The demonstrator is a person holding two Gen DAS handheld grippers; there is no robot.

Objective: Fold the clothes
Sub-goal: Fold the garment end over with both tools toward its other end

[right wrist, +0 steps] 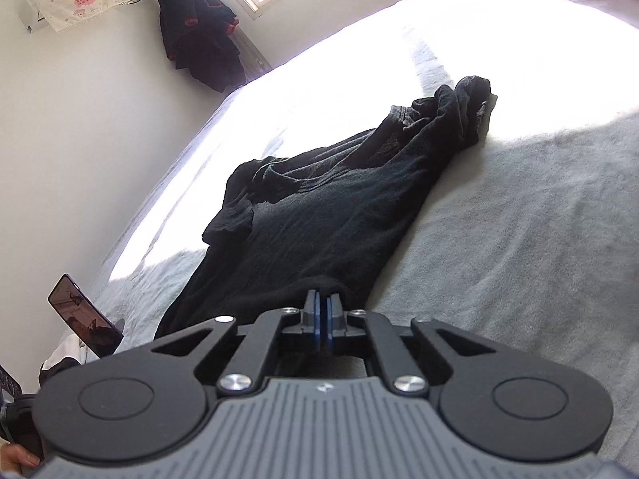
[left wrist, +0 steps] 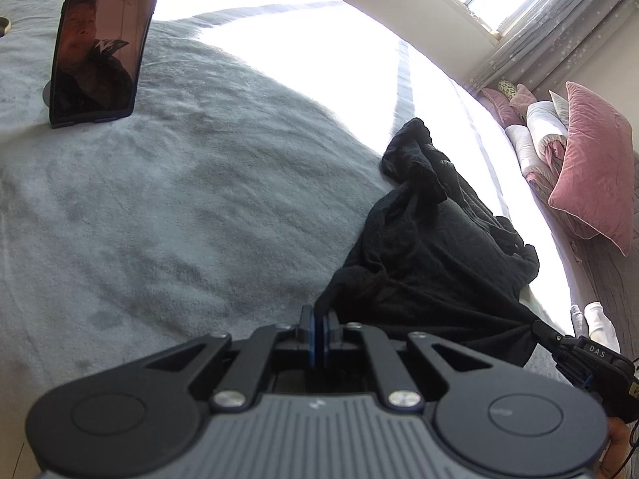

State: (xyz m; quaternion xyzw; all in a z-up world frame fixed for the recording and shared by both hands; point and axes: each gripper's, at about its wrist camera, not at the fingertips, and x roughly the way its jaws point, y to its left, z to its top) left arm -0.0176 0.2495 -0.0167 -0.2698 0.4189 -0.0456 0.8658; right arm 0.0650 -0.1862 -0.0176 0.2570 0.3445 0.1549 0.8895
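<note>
Centrally, a black garment point(left wrist: 431, 263) is shown lying crumpled on a grey-green bed cover point(left wrist: 179, 199), partly in bright sunlight. The left tongs point(left wrist: 319, 319) are seen pressed together on one near edge of the garment; the right tongs point(right wrist: 322, 307) are likewise closed on another near edge, and the cloth between them is drawn taut. In the left wrist view the right tongs are also visible at the lower right, gripping a bunched corner. A phone point(left wrist: 100, 40) is propped upright on the cover, well apart from the garment. Pink pillows point(left wrist: 591, 167) are stacked beside the curtain point(left wrist: 559, 20). Dark clothes point(right wrist: 199, 36) are hung on the wall.
</note>
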